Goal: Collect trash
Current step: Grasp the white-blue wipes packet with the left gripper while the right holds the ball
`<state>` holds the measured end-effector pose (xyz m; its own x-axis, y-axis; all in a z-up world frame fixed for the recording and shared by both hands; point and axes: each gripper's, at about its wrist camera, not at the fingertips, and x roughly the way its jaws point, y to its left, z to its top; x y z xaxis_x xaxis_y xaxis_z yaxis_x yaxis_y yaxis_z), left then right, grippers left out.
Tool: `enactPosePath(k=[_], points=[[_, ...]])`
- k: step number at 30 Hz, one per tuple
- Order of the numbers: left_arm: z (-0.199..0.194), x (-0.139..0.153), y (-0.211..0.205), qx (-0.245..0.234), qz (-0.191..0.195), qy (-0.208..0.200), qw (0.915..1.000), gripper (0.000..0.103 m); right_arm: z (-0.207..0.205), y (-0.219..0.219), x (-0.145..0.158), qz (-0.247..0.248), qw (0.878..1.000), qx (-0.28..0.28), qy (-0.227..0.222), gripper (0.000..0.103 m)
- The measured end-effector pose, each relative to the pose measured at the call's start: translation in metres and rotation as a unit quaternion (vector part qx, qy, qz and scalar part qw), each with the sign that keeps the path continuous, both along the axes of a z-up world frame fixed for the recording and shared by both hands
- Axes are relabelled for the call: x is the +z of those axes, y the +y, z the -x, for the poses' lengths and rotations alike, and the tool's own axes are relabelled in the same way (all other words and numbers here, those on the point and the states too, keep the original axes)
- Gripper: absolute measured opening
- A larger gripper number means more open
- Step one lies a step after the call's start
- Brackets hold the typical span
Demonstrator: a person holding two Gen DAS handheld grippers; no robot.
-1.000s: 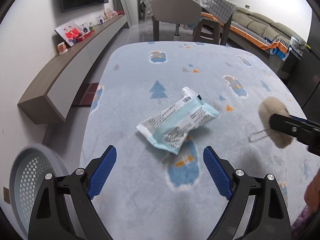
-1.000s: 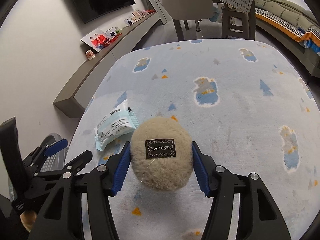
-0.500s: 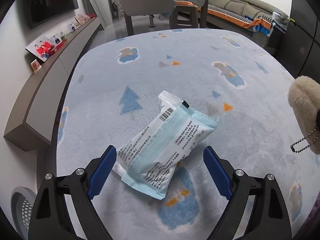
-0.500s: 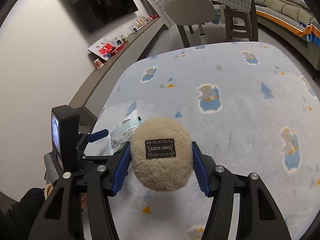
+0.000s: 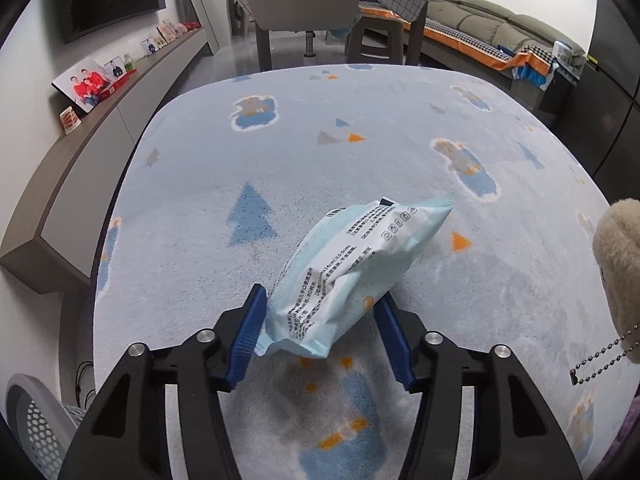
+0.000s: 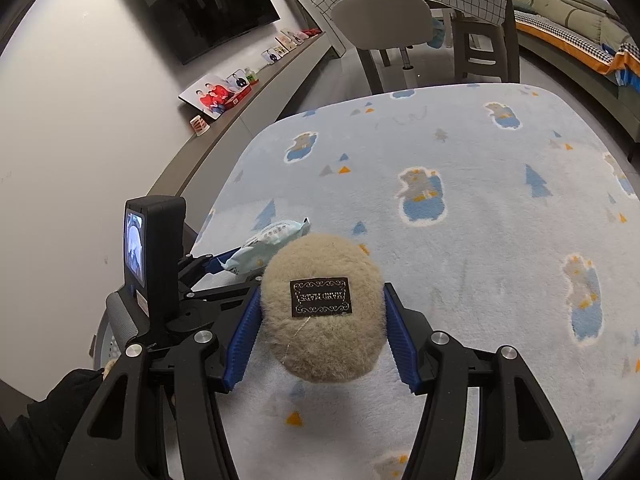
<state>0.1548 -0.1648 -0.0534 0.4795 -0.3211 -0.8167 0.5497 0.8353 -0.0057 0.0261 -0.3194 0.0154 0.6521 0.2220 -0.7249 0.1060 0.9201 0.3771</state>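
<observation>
Two grippers are each carrying something at this moment. At the lower left corner of the left wrist view, a grey perforated bin [image 5: 34, 424] is peeking in beside the blanket-covered table [image 5: 360, 152], and this looks like where the trash is meant to end up. Moving toward the centre, the left gripper [image 5: 320, 324] is pinching the near end of a pale blue snack wrapper [image 5: 356, 264] between its blue pads; the wrapper is jutting forward and up over the table, its far end seemingly clear of the fabric, though whether it is fully lifted is hard to tell. At the right edge of that view, a beige plush pompom [image 5: 618, 276] with a bead chain [image 5: 600, 364] is hanging in the air.

In the right wrist view, the wrapper [image 6: 268, 244] is showing left of centre behind the left gripper's camera housing. At the centre, the right gripper [image 6: 320, 332] is clamping the pompom [image 6: 324, 312], label facing the lens, above the table [image 6: 480, 160].

Judging by this, the pickup step is being completed. The next move probably calls for swinging the left gripper toward the bin at the lower left, keeping the squeeze firm since the slick film could slip, and releasing only once above the opening. The pompom would likely be following.
</observation>
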Motion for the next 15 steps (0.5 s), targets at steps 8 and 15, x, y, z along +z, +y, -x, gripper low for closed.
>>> enactPosePath(k=[8, 15], points=[[0.010, 0.009, 0.015, 0.035, 0.016, -0.001, 0.9993, 0.028, 0.000, 0.000, 0.000, 0.003, 1.000, 0.001, 0.000, 0.057], [0.033, 0.022, 0.028, 0.052, 0.023, -0.013, 0.9983, 0.027, 0.002, 0.003, 0.001, 0.005, 1.000, 0.005, -0.002, 0.057]])
